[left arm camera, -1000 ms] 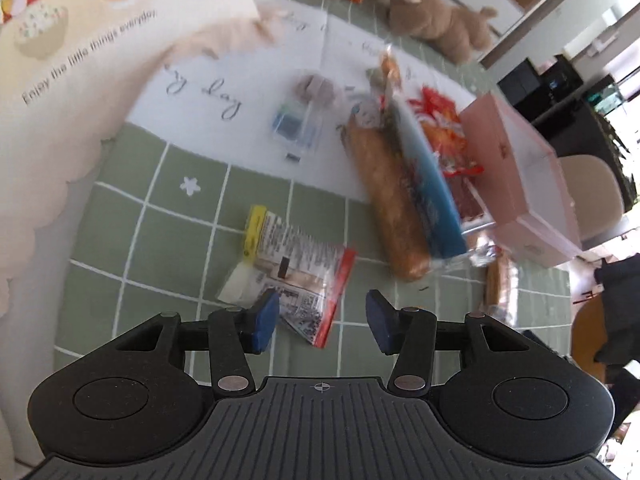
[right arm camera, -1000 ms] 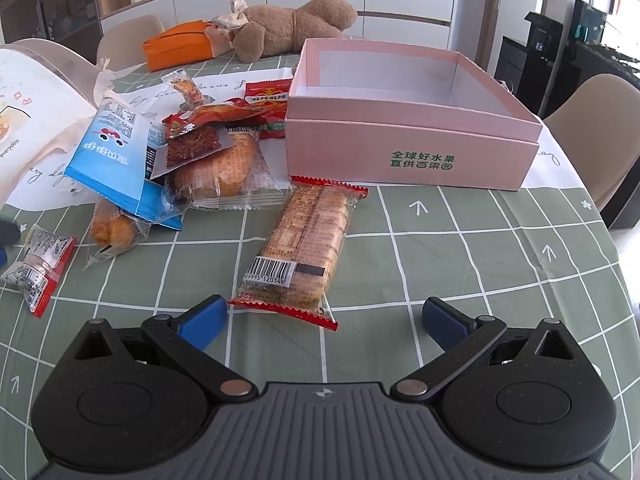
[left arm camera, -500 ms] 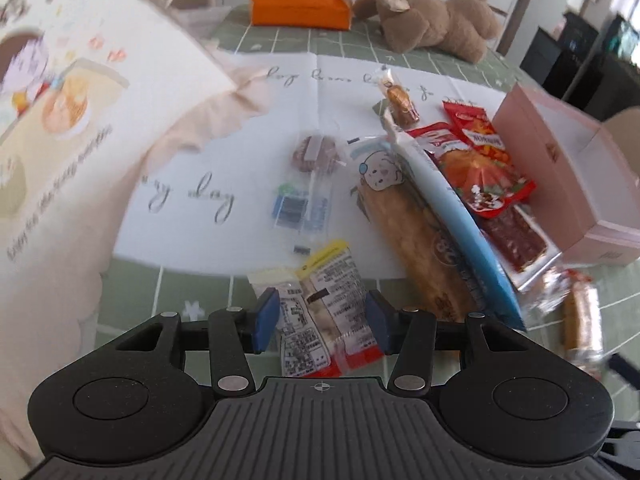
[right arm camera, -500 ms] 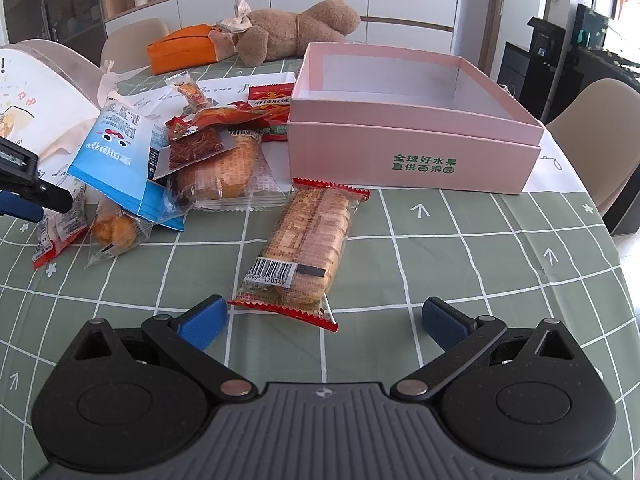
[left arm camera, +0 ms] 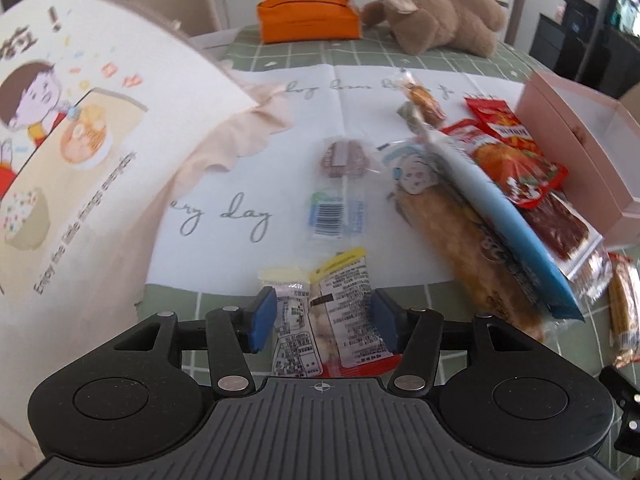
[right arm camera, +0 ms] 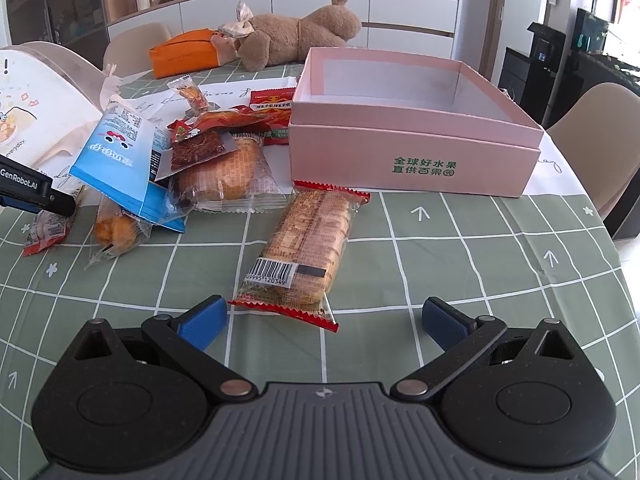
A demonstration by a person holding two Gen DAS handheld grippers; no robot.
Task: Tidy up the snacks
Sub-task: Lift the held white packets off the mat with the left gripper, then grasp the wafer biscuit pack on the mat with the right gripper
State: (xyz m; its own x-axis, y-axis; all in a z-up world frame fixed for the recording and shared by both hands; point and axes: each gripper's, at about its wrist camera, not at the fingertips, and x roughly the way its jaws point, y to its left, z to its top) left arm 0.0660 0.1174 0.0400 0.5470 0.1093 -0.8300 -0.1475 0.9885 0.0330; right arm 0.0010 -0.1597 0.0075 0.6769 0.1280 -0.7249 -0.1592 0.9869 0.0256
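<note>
Left gripper (left arm camera: pixel 322 319) fingers just opening, straddling small snack packet (left arm camera: pixel 326 320), not pressing; next: close, lift. Right gripper (right arm camera: pixel 325 322) wide, empty.

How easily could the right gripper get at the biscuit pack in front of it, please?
Probably easily. The biscuit pack lies alone on the tablecloth, just ahead of the open right gripper, with nothing lying between them, and its near end sits between the spread fingers' line.

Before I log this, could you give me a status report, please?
Left tool opening, small snack packet between pads. Right tool open, empty. Pink box empty.
</note>
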